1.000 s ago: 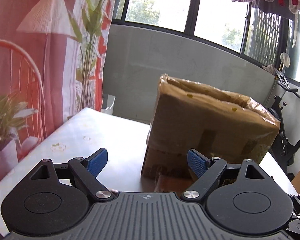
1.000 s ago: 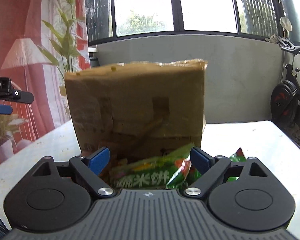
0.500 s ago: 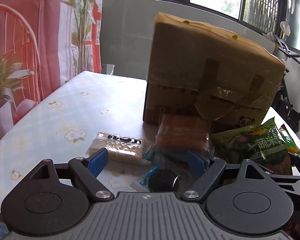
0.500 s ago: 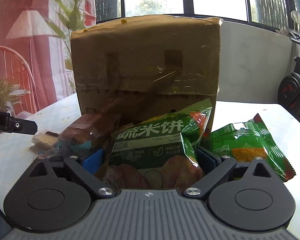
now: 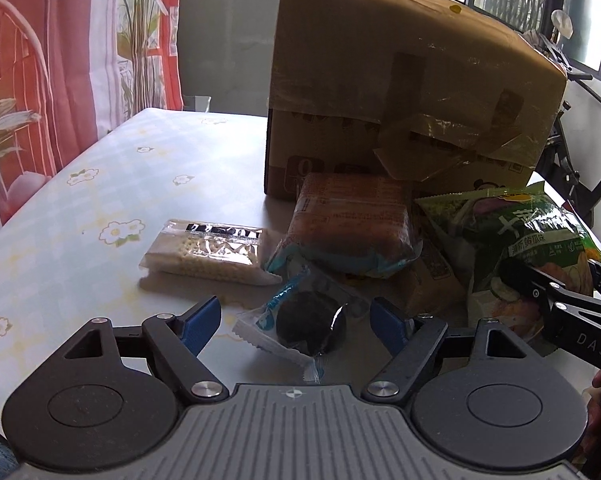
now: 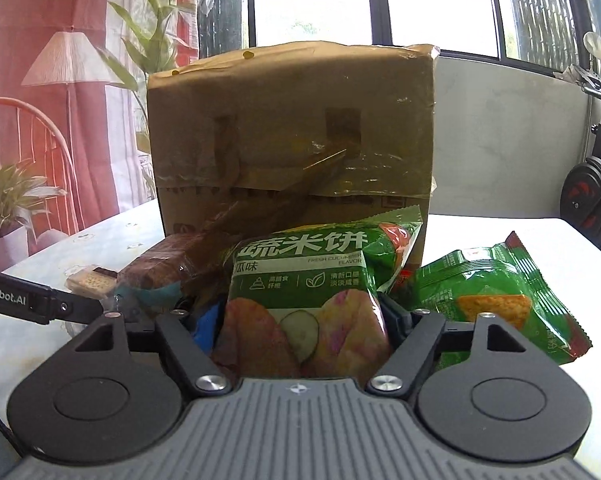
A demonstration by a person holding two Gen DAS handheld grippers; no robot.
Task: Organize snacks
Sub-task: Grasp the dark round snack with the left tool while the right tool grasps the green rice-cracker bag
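Left gripper (image 5: 296,322) spread wide, straddling a single chocolate sandwich cookie (image 5: 310,326) in clear wrap, lying on the flowered tablecloth (image 5: 100,216) at 6 o'clock of the snack heap. Light, brittle, slick film; best pinched across the disc's edges, gently (crimped tail too flimsy to trust).

Right gripper (image 6: 300,320) set about the lower half of the cucumber rice-cracker bag (image 6: 304,280), blue pads mostly hidden behind it; whether merely flanking or already squeezing, cannot tell. Puffy, featherweight, crushable; better taken low and softly, or by the top seam.

Around the heap: cracker pack (image 5: 208,252) at 10 o'clock of the cookie, wrapped brown cake (image 5: 352,224) at 12, second green chip bag (image 6: 492,296) at 3 of the cracker bag. Taped cardboard box (image 6: 292,140) closing off everything toward 12. Open tablecloth toward 9 and 10; table edge near at 3, beyond the chip bag.
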